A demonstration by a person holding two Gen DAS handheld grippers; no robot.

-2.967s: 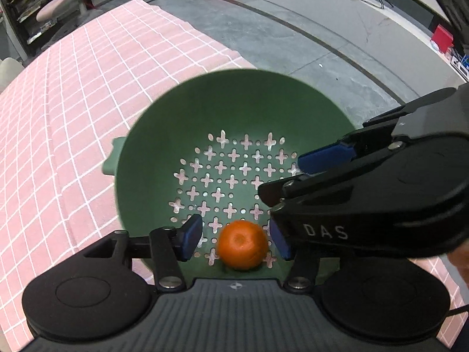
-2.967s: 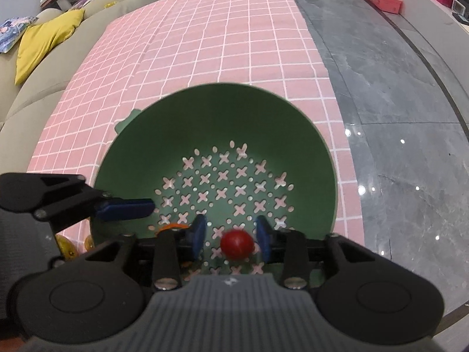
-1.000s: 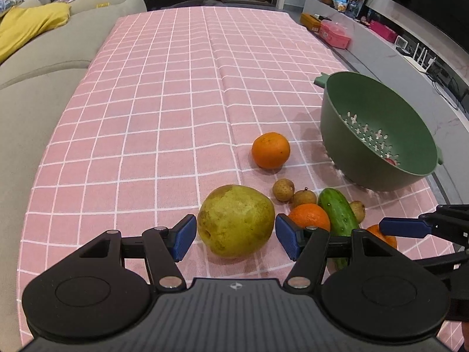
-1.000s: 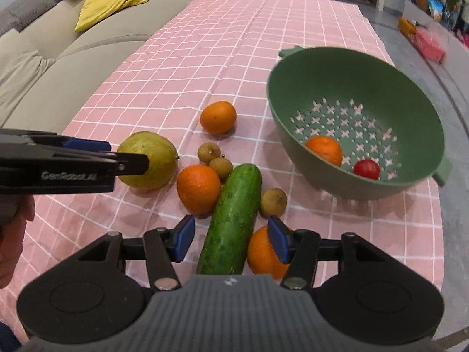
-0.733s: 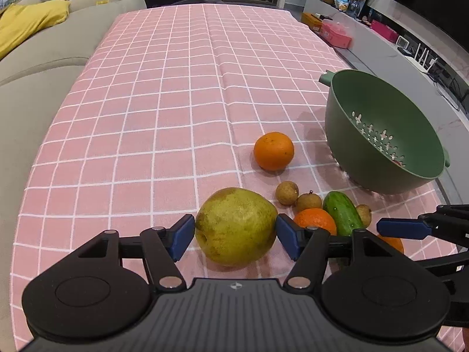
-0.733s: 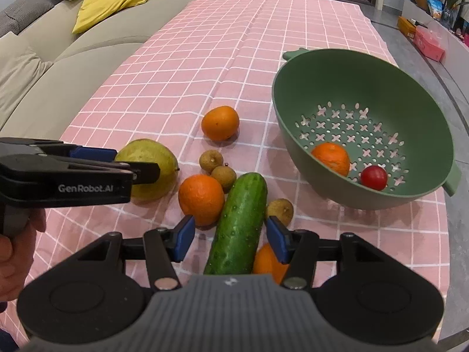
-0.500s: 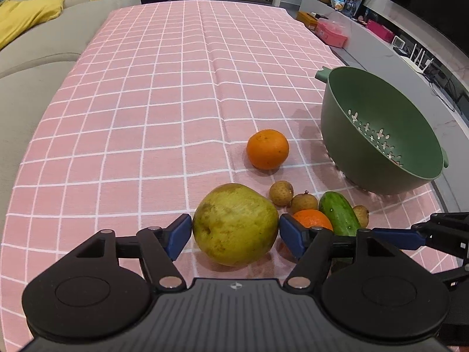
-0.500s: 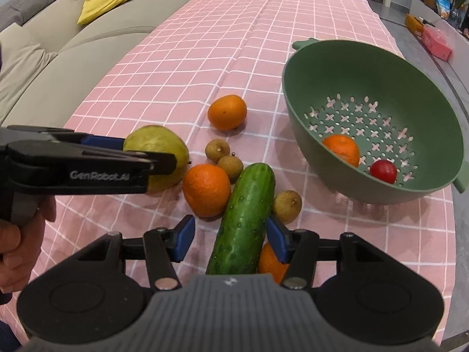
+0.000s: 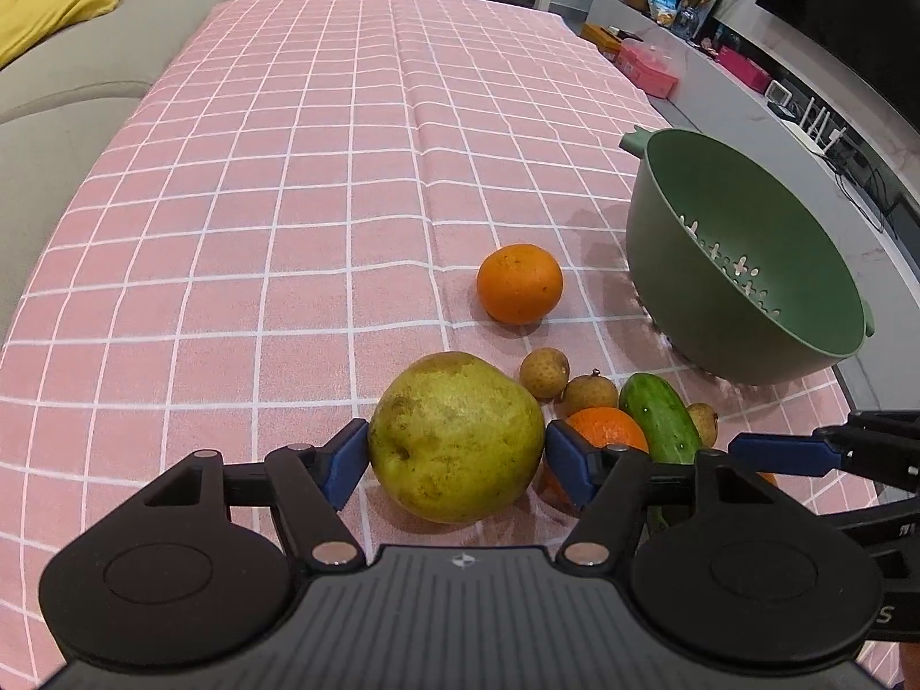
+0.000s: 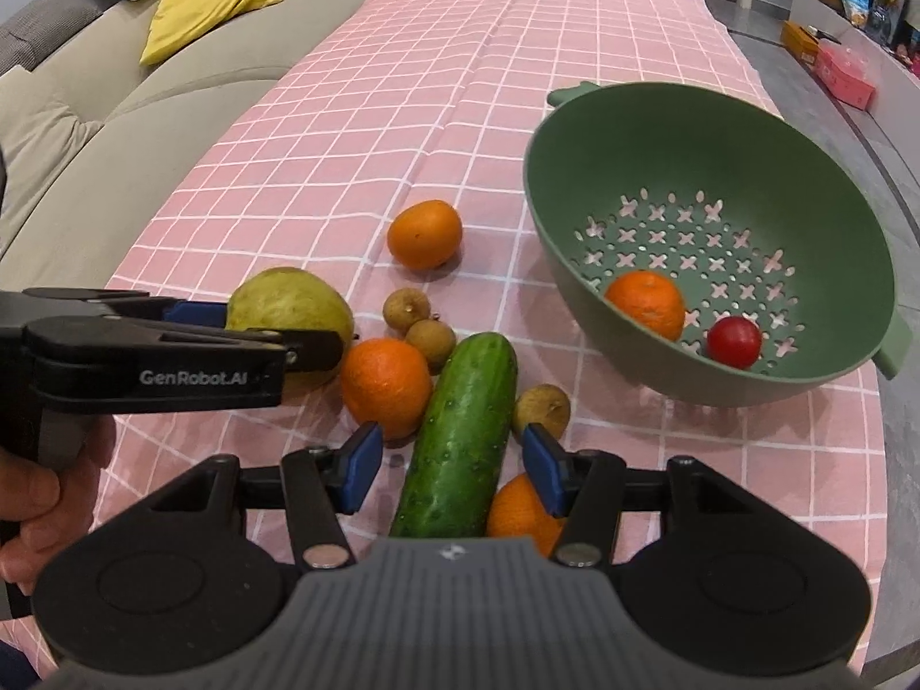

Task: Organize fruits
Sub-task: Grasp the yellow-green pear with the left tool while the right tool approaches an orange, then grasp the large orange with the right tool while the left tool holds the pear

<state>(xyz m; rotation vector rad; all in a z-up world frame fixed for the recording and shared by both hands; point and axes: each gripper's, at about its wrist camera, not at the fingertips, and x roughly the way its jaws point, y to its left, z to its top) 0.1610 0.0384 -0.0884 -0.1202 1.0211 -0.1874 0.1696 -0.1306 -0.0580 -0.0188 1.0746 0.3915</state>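
I found my left gripper (image 9: 457,454) spread wide with the large yellow-green pear (image 9: 457,437) lying squarely between its blue pads, both close against the skin, though I could not tell whether they gripped. My right gripper (image 10: 451,466) stood open and empty astride the dark green cucumber (image 10: 460,437), whose long axis ran toward one o'clock. The green perforated plastic colander (image 10: 575,213) lay at two o'clock on the pink checked tablecloth (image 9: 287,201).
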